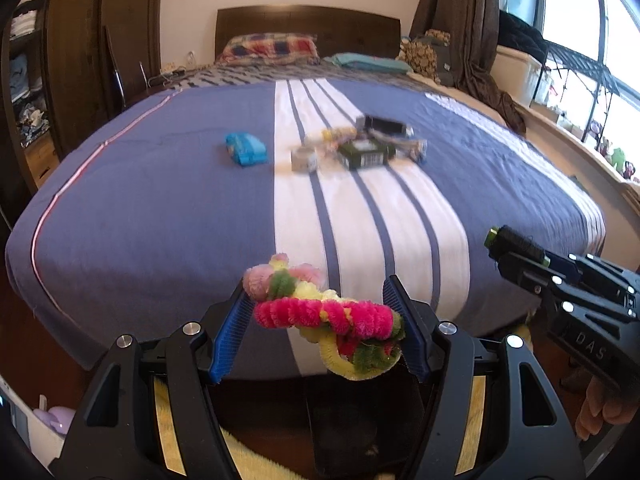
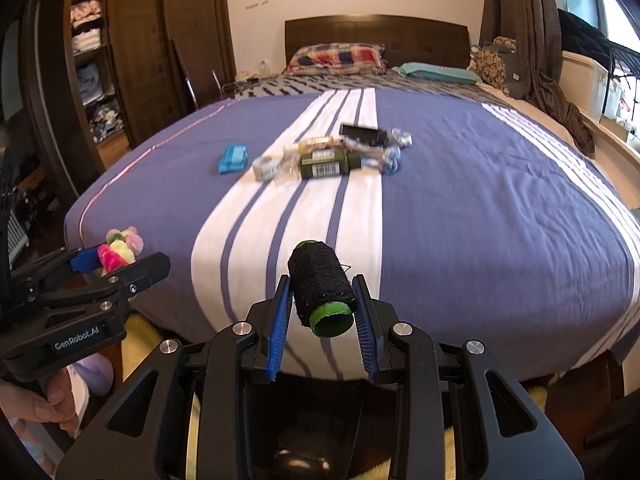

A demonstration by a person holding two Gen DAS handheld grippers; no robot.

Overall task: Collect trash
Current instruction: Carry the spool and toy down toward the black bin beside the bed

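Left tongs (image 1: 322, 322): clamped on a tangle of fuzzy pipe cleaners (image 1: 326, 314), pink, yellow and green, both blue pads pressing its sides; held off the near edge of the bed (image 1: 160, 200). Right tongs (image 2: 322, 314): closed narrow on a spool of black thread (image 2: 322, 288), its green core end facing the camera; also held over the bed's near edge. On the bedspread, well beyond both: a small blue box (image 2: 233, 159) to the left. Right of it, on the white stripe, a blurred heap of wrappers and packets (image 2: 340, 154), a dark green carton (image 2: 326, 164) among them.
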